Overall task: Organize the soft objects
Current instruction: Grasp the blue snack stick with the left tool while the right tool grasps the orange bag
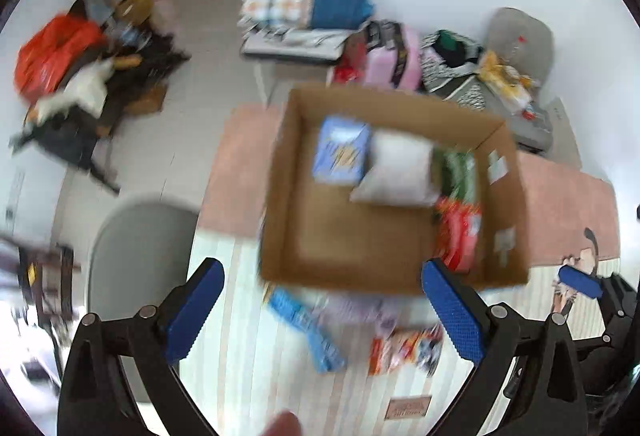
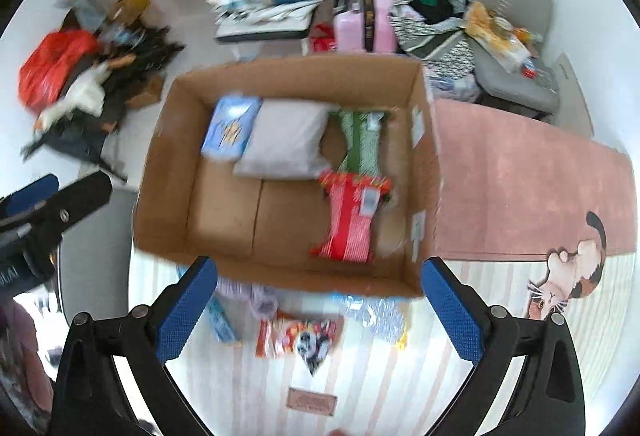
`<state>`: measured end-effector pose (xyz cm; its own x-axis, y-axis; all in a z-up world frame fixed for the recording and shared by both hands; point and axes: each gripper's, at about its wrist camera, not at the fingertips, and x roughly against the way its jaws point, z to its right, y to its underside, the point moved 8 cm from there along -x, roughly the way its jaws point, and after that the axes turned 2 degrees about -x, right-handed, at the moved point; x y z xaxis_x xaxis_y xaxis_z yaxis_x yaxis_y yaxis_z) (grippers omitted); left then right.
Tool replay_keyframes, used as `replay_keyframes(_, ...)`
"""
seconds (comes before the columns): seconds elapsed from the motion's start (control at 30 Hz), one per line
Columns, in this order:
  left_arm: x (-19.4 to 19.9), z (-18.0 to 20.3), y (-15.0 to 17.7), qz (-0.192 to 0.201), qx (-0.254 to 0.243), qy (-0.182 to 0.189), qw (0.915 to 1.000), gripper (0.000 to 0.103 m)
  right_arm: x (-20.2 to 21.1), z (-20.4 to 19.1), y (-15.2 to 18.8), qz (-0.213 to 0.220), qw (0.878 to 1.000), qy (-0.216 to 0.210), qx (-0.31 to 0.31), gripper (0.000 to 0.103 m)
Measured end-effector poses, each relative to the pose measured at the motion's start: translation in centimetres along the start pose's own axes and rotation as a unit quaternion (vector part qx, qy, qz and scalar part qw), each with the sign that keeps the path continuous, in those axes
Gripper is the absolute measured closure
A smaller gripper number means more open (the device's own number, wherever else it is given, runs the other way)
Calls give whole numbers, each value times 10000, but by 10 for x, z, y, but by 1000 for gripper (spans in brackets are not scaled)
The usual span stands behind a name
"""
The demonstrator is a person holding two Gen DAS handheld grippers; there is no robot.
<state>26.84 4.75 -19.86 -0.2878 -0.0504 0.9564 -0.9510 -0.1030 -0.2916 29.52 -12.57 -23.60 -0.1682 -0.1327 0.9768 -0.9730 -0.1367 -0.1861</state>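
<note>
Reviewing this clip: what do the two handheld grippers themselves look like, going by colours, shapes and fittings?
Both match. The left gripper and right gripper each have two black, angular linkage arms with round silver pivot pins, ending in flat fingers faced with blue, finely dimpled pads. No cables or sleeves show.

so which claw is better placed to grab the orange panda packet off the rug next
Right, probably. The orange panda packet lies centred between the open right claw fingers; in the left wrist view it sits off toward the left claw's right finger.

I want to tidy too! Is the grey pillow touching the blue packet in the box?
Touching: the right wrist view shows the grey pillow overlapping the blue packet's edge.
</note>
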Motion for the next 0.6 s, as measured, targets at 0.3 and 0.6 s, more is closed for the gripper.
replay_keyframes(0.3,-89,-47,148,-1348,529,-276,9891,15,-98,-57,96,-1012,9599,373,2587,1)
replay_keyframes(0.6,-128,-46,175,-1685,750,-155,9827,26,-189,-68,133,-1880,9308,612,3075,15)
